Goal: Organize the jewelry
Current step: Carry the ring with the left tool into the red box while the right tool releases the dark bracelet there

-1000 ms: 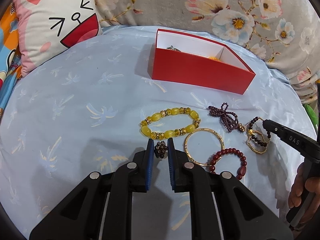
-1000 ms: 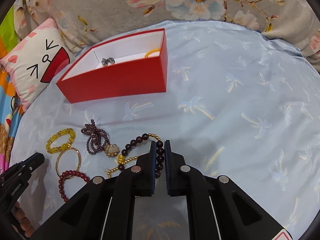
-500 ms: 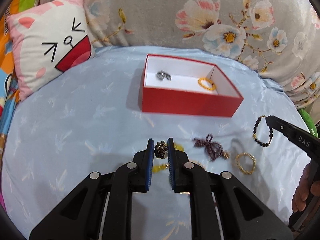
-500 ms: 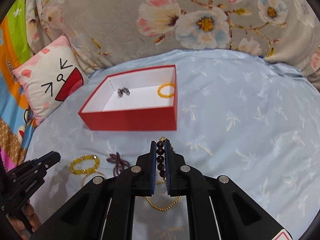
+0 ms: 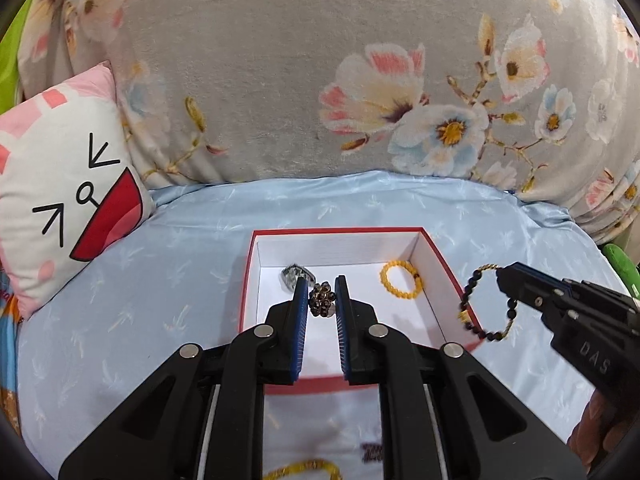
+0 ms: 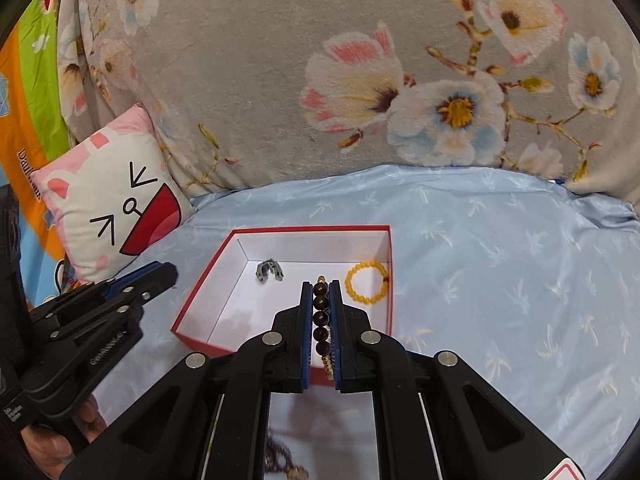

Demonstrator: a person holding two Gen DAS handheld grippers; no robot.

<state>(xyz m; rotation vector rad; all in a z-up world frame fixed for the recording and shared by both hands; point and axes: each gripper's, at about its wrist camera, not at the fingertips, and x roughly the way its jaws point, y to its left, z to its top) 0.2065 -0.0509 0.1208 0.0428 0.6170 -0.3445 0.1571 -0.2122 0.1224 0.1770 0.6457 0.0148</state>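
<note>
Both tools have come up off the bed and now hang over the red box [image 5: 448, 264], where a second ago they were low among the jewelry spread on the blue sheet [image 5: 168, 280]. That puts two pieces ready for dropping in.

The left tool [image 5: 322, 300], at the centre of its view, is clenched on a small cluster of brown beads [image 5: 320, 299], a tight knot of glossy dark stones held over the box's white floor. The right tool [image 6: 321, 316] grips a dark bead bracelet [image 6: 321, 312]; from the left view its loop of round dark beads and gold links dangles at the box's right wall.

Already inside lie a yellow bead bracelet [image 5: 401, 280] at the far right and a silvery piece [image 6: 270, 271] at the far left. More jewelry shows at the bottom edge of both views.
</note>
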